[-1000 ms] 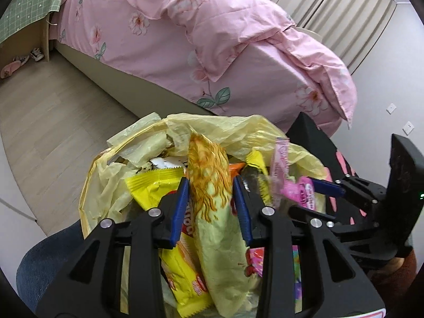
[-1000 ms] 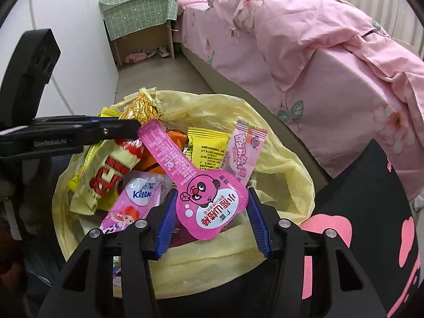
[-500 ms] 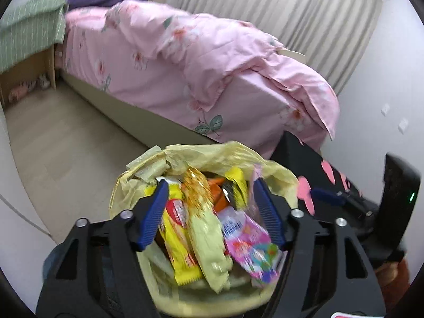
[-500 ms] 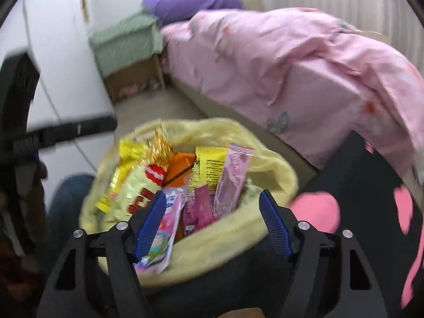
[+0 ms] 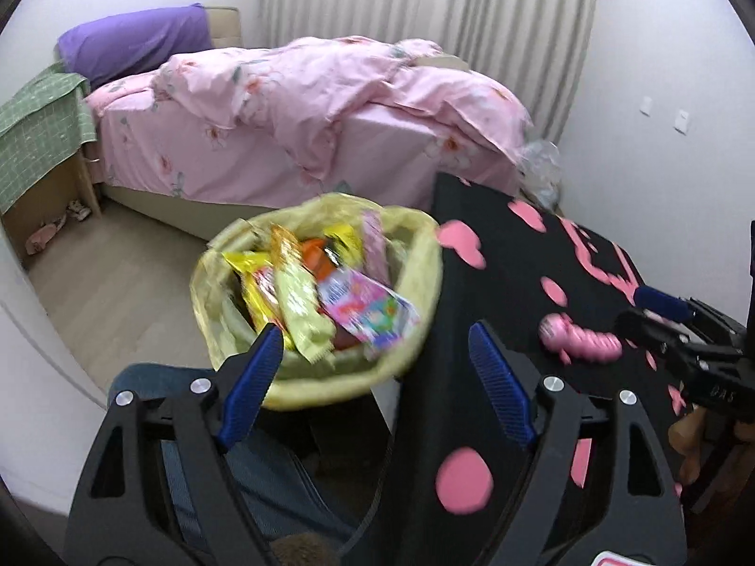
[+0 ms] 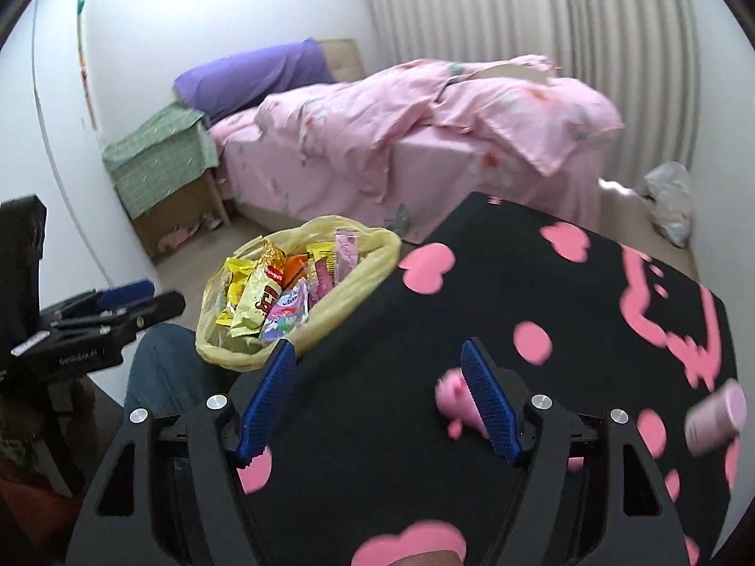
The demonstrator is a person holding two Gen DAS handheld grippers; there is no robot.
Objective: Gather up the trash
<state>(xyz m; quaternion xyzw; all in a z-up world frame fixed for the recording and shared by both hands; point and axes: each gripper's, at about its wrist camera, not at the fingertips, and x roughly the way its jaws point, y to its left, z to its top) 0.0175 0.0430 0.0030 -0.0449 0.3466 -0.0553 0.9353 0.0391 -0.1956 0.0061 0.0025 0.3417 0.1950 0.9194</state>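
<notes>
Both tongs gape wide, gripping nothing: the left tongs (image 5: 377, 349) hover between the yellow plastic trash bag (image 5: 424, 254) stuffed with snack wrappers and the black worktop with pink hearts (image 5: 509, 245); the right tongs (image 6: 377, 363) hang over that worktop, a blurred pink wrapper (image 6: 448, 401) just beside one blue fingertip.

I was in a home bedroom: a bed (image 5: 302, 141) with pink floral bedding, a purple pillow (image 6: 255, 75), drawn curtains (image 5: 424, 4).

Both claws, L (image 5: 377, 358) & R (image 6: 377, 382), wide apart, nothing gripped.
</notes>
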